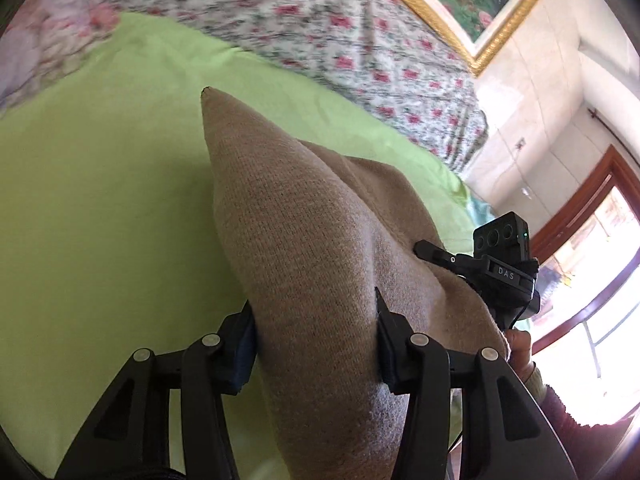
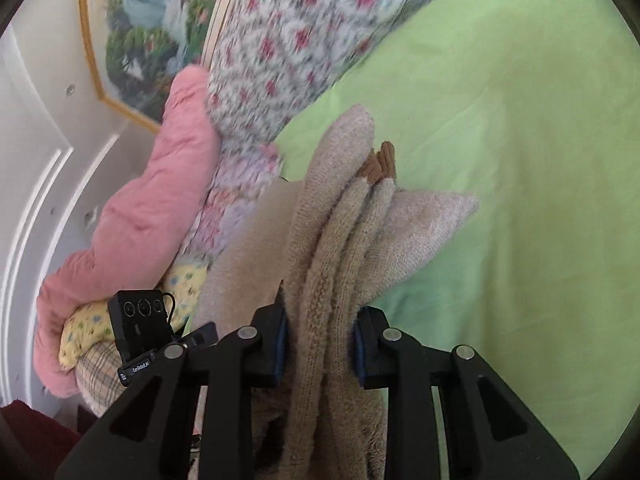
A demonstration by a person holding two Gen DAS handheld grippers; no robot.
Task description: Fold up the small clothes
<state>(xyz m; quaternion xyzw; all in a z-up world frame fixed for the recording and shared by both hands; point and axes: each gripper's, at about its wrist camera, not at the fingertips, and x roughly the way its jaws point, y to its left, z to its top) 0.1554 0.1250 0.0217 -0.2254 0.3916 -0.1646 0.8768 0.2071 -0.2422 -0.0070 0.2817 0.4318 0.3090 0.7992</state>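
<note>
A small beige knitted garment [image 1: 304,240] is held up over a light green sheet [image 1: 100,184] on a bed. My left gripper [image 1: 316,332] is shut on a broad fold of it, and a pointed corner sticks up ahead. My right gripper [image 2: 320,340] is shut on a bunched, ribbed part of the same garment [image 2: 320,264]; brown cuffs [image 2: 380,162] show at the far end. The right gripper also shows in the left wrist view [image 1: 496,272], beside the cloth's right edge.
A floral quilt [image 1: 340,36] lies along the far side of the bed. A pink blanket [image 2: 156,196] and a yellow patterned cloth [image 2: 132,320] are piled by a white wall. A framed painting [image 1: 472,4] hangs above. A window [image 1: 592,264] is at right.
</note>
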